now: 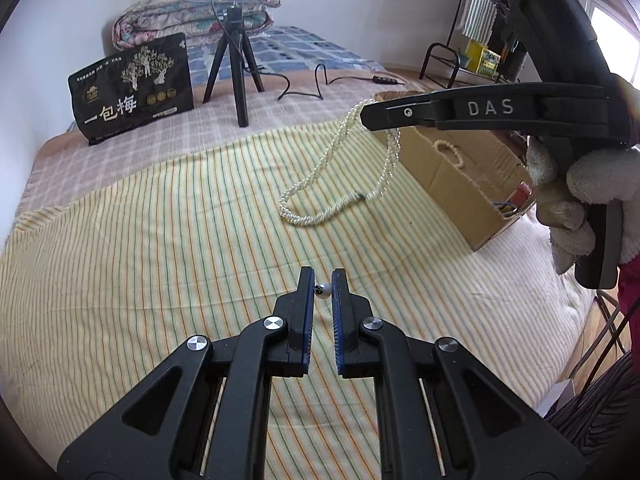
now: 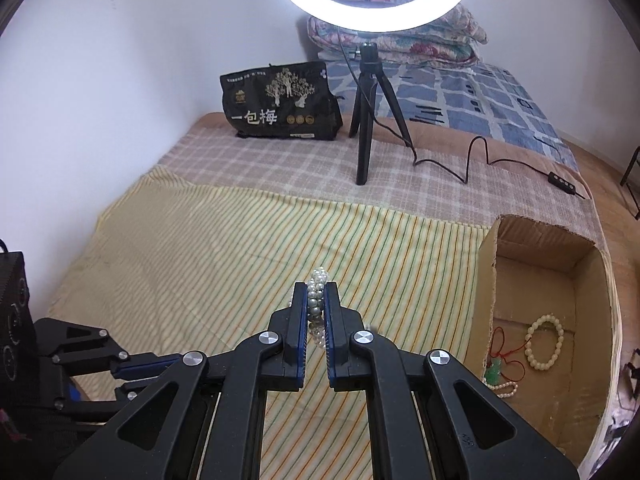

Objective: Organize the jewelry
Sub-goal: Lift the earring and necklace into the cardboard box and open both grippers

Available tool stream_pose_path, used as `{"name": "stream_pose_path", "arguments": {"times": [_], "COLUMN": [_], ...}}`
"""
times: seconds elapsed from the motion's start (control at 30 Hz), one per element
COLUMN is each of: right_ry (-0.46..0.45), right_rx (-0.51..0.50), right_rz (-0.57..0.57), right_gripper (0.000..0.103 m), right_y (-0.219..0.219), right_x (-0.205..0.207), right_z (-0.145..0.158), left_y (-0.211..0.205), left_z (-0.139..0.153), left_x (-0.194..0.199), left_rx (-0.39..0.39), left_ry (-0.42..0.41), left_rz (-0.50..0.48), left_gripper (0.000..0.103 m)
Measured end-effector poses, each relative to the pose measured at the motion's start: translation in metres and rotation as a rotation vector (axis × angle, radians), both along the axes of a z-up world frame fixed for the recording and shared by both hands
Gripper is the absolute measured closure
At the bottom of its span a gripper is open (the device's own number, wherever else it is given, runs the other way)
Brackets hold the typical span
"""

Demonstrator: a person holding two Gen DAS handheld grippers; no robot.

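Observation:
My left gripper (image 1: 322, 280) is shut on a small white pearl bead with a dark metal cap (image 1: 323, 290), pinched at the fingertips above the striped yellow cloth (image 1: 160, 260). My right gripper (image 1: 366, 114), held by a gloved hand (image 1: 592, 184), reaches in from the upper right. A twisted pearl necklace (image 1: 340, 172) hangs from its tip in a long loop. In the right wrist view the right gripper (image 2: 317, 292) is shut on that pearl necklace (image 2: 318, 280). The left gripper's blue-padded fingers (image 2: 136, 364) show at the lower left.
An open cardboard box (image 2: 490, 280) stands on the right and holds a cream bead bracelet (image 2: 544, 342), a red cord with a green pendant (image 2: 494, 374) and a pearl strand (image 2: 505, 390). Behind stand a ring light tripod (image 2: 366, 120), its cable (image 2: 472, 160) and a black bag (image 2: 280, 102).

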State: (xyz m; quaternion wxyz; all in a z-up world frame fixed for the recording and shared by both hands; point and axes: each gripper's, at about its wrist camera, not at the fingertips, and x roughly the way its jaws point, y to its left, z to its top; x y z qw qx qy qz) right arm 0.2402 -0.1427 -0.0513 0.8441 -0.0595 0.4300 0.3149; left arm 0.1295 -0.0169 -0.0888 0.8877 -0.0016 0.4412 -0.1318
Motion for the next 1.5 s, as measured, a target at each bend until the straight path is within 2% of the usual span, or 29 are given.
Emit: {"name": "stream_pose_path", "arguments": {"times": [0.47,0.9,1.07,1.5], "right_ry": [-0.087,-0.165,-0.18,-0.18], "right_rx": [0.089,0.107,0.106,0.052], "right_rz": [-0.055,-0.156,-0.204,-0.3], "right_gripper": [0.097,0.097,0.097,0.097], "right_y": [-0.033,-0.087,-0.112,-0.165], "right_x": [-0.005,0.007,0.019,0.057], "right_z": [0.056,0.092,0.098,0.088], "left_y": [-0.026,-0.07,-0.093,-0.149], "left_z": [0.037,0.074,0.079,0.07], "left_x": [0.003,0.026,0.038,0.072], "left_rx": [-0.04,-0.091,-0.089,-0.092], "left_ry": [-0.072,-0.148,-0.158,-0.148], "left_rz": [-0.025,-0.085,-0.121,-0.194], "left_gripper": [0.097,0.097,0.097,0.097]}}
